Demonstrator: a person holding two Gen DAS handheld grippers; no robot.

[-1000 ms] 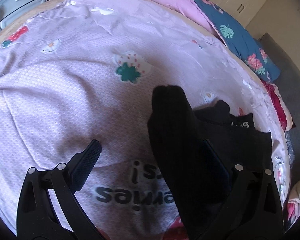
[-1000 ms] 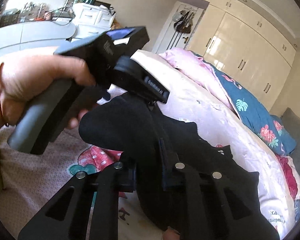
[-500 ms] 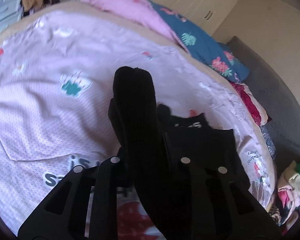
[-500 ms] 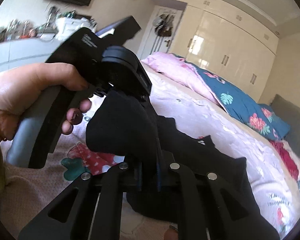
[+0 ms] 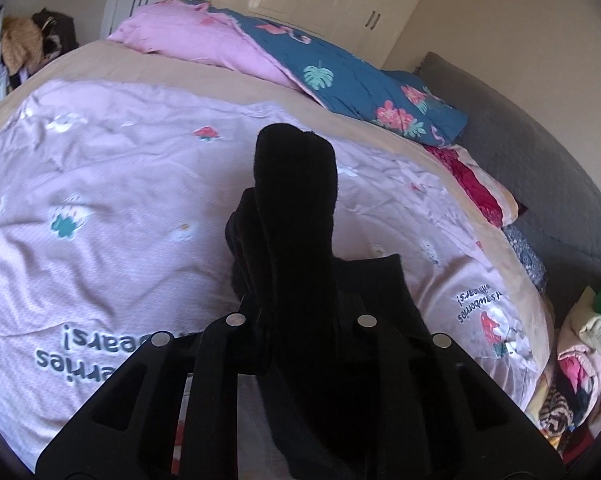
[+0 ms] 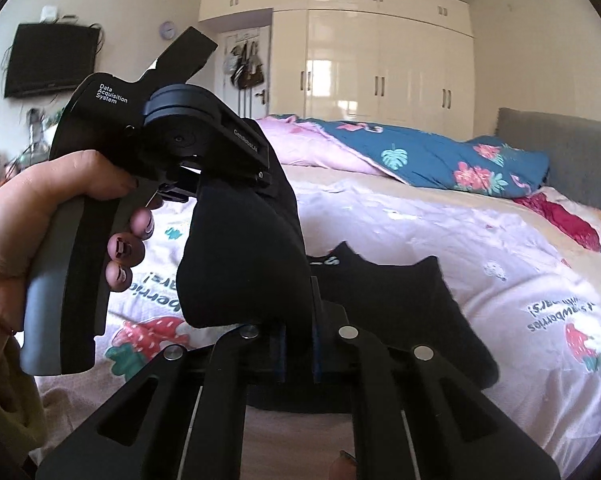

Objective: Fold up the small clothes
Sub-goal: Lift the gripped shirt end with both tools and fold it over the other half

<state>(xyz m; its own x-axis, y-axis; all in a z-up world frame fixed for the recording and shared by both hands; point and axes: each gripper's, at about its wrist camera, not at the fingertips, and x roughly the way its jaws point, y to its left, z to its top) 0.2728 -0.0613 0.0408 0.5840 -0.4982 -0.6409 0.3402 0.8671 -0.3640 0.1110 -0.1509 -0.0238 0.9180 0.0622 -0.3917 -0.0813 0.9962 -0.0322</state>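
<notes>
Bedroom, bed covered by a pale pink strawberry-print sheet (image 5: 112,184). Left gripper (image 5: 300,316) pressed together on a black garment (image 5: 296,208); the cloth rises in a thick fold from between its fingers and stands up above the bed, the rounded top edge in mid-frame. Right gripper (image 6: 298,344) also pinching the same black garment (image 6: 244,264), its blue-lined fingers (image 6: 278,346) nearly together with cloth bunched between them. From the right wrist view, the left gripper (image 6: 256,184) is held by a person's hand (image 6: 40,216) around a grey handle, its front end buried in the upper part of the fold; white lettering on the black body reads "Data Acquisition System". The two grippers sit close, one just above the other on the fold. Rest of the garment trails down onto the sheet behind and to the right, lying flat with two pointed corners sticking up. Far side of the bed: rolled pink quilt (image 5: 204,40) with a teal floral lining (image 5: 340,80). Grey headboard (image 5: 540,152) to the right, red cloth (image 5: 472,188) beside it. Heap of mixed clothes (image 5: 580,344) at lower right of the left wrist view. Cream wardrobe doors (image 6: 380,64) along the back wall, wall-mounted TV (image 6: 48,64) at left.
</notes>
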